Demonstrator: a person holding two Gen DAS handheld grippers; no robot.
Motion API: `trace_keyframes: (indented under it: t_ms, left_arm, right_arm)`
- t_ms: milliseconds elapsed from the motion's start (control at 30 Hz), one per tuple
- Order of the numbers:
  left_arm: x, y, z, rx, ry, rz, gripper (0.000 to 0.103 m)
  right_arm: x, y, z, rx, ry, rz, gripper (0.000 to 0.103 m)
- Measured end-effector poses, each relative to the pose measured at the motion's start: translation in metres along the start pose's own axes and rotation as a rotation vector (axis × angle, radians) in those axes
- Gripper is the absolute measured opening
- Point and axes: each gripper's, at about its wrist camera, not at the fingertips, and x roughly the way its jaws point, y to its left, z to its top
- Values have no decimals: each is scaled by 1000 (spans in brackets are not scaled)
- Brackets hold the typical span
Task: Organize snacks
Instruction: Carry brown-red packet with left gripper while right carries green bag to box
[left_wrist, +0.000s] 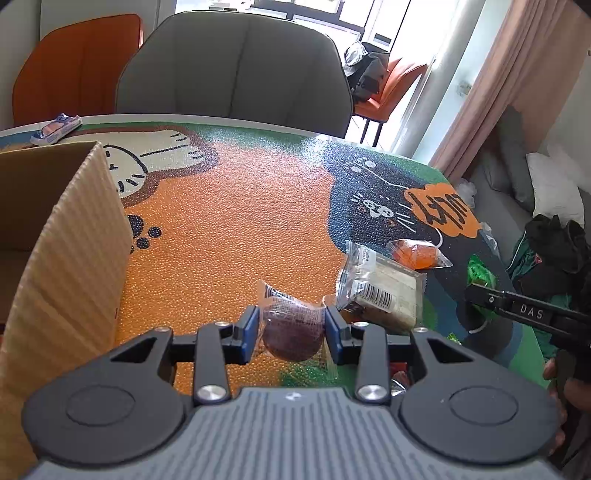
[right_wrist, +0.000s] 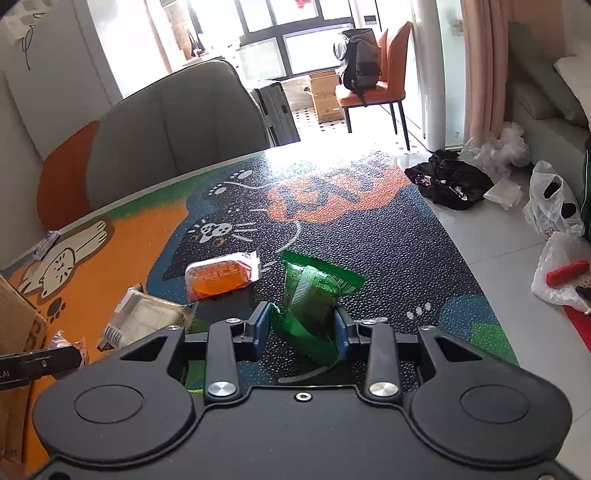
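My left gripper (left_wrist: 290, 328) is shut on a clear-wrapped dark brown round snack (left_wrist: 291, 332) and holds it above the cartoon cat table mat (left_wrist: 229, 236). An open cardboard box (left_wrist: 62, 243) stands just to its left. My right gripper (right_wrist: 301, 328) is shut on a green snack packet (right_wrist: 314, 299) over the dark part of the mat (right_wrist: 388, 251). An orange snack packet (right_wrist: 218, 277) and a pale wrapped snack with a barcode (right_wrist: 144, 317) lie on the mat to its left; both also show in the left wrist view, the orange one (left_wrist: 415, 253) and the pale one (left_wrist: 384, 288).
A grey chair (left_wrist: 236, 66) and an orange chair (left_wrist: 74, 66) stand behind the table. A small blue-and-white packet (left_wrist: 55, 127) lies at the table's far left edge. Bags and dark clothes (right_wrist: 447, 177) lie on the floor to the right.
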Motion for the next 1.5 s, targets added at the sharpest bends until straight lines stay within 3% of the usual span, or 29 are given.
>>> trace_keyframes:
  t_ms: [433,900,1233,1500]
  left_arm:
    - [-45,10,-4,-10,-79,2,37]
    - [-107,31,-15,-40,-172,1,37]
    - [-144,60,-20,-74,-238,20,37]
    - [-157,87,-26,-102,-245,53,37]
  right_arm:
    - [-45,30,-8,-45,-72,66,31]
    - [-77,80,-21,-115,-87,153,31]
    - [-96,118,-26,-166,-121,196,31]
    - [-97,148,-29,-203,-122,229,32]
